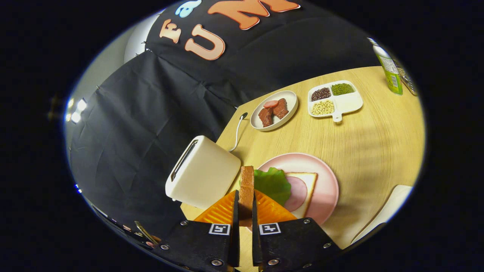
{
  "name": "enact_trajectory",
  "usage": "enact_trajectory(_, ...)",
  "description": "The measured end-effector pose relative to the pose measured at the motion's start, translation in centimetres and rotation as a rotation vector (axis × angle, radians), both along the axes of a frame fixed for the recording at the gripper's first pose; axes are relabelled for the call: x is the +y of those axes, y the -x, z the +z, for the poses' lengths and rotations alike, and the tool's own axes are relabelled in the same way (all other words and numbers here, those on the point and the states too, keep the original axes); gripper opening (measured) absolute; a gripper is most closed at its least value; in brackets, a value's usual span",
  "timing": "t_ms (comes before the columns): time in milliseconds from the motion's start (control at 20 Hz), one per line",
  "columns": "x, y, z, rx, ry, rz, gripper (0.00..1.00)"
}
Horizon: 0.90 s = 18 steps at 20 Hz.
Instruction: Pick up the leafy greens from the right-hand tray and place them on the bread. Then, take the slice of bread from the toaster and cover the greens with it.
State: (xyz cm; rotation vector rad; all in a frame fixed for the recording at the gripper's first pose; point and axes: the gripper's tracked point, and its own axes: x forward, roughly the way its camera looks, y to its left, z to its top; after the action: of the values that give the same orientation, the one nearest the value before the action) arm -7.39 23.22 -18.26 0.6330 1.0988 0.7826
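Clamped edge-on between the two fingers of the gripper [245, 206]: a slice of bread [246, 189], crust side up, standing upright, both fingers pressed against its flat faces. Held above the near rim of a pink plate [329, 181], just beside a white toaster [202, 172] with its slot facing away toward the booth wall. On the plate: a second slice of bread [308, 185] lying flat, a round of pink ham [297, 194] on top of it, and the leafy greens [272, 185] overlapping the ham on the side nearest the toaster.

Underneath everything, a pale wood-grain table [370, 143], lit warm, with soft shadows across its middle. Trailing from behind the toaster toward the table's far edge, a white cord [237, 132]. Farther back, a white oval dish [291, 109] with pieces of brown meat and a slice of sausage; next to it, a white divided tray [349, 104] with dark, green and pale beans in three compartments. Near the far corner, a green bottle [391, 73]. At the near right, part of a white tray [389, 209]. Behind the table, black cloth [151, 113] hung as a wall, creased in long folds; past its edge, bright lights [75, 111] against a grey room.
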Motion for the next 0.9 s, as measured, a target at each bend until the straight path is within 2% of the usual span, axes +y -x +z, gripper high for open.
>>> enact_trajectory(400, -1.6, 0.0, -2.1, 0.005, 0.063, -0.029, 0.14)
enact_trajectory(500, -2.1, -0.5, -2.6, -0.009, 0.104, -0.043, 0.20)
enact_trajectory(650, -3.3, -1.5, -3.9, -0.068, 0.202, -0.077, 0.41)
enact_trajectory(900, -4.1, -2.4, -2.7, -0.151, 0.238, -0.107, 0.61)
